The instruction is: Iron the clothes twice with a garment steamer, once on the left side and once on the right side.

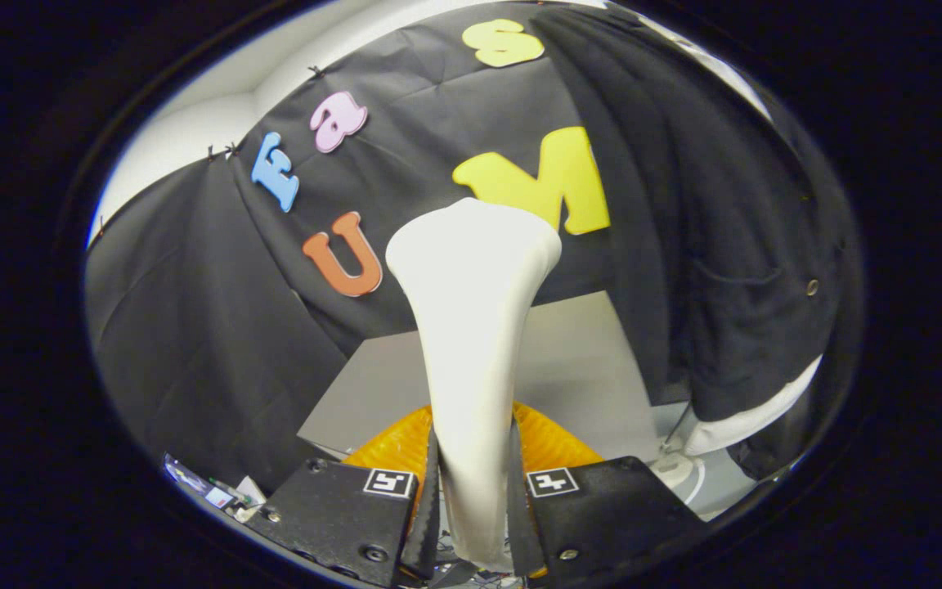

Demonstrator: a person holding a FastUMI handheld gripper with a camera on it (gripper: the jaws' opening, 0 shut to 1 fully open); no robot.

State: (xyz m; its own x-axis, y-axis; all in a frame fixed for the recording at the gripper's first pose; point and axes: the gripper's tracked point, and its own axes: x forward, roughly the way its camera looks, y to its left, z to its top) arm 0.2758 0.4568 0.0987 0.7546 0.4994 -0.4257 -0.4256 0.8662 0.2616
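Claw [471,499]: one unit, hand-held. Two fingers [426,507] closed nearly parallel, both pressing the sides of the garment steamer [471,327] handle. Grip firm, steamer head raised upright ahead of the fingers.

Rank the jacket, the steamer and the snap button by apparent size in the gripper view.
1. Jacket.
2. Steamer, clamped between the fingers; its nearness to the camera inflates it, so these two are unsure.
3. Snap button.
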